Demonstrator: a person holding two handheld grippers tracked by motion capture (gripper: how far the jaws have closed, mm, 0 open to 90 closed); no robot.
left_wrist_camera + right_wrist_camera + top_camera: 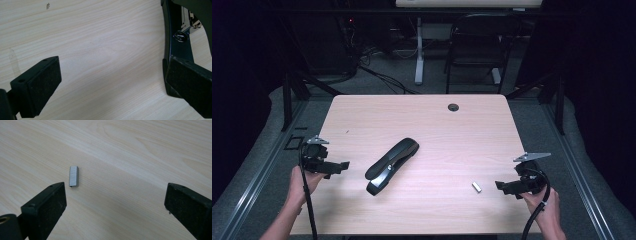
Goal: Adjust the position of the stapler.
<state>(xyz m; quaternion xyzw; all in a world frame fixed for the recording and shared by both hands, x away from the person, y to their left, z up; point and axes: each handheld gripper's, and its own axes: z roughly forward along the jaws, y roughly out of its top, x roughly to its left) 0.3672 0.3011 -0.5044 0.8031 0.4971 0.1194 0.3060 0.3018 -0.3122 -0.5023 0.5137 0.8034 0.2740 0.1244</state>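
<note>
Both tools are poised at the start of what looks like loading a stapler: the black stapler [391,165] lies hinged open on the table [437,125], roughly midway between the left and right edges and nearer the front edge than the back, while a small grey strip of staples [476,187] lies on the bare wood toward the front right corner. The right gripper [504,187] hovers near the right edge with its jaws spread wide and nothing between them; in the right gripper view the strip of staples [73,176] sits just ahead of the left-hand pad, off centre. The left gripper [343,165] is near the left edge, jaws likewise spread and empty, and the left gripper view shows the stapler's open arm [176,37] just beyond one pad, possibly touching it, though the angle makes that hard to judge. The next move likely calls for the right gripper to centre on the strip and pinch it across its narrow sides, while the left steadies the stapler. A dark round grommet [453,107] near the back edge lies well clear, and nothing blocks either approach.
</note>
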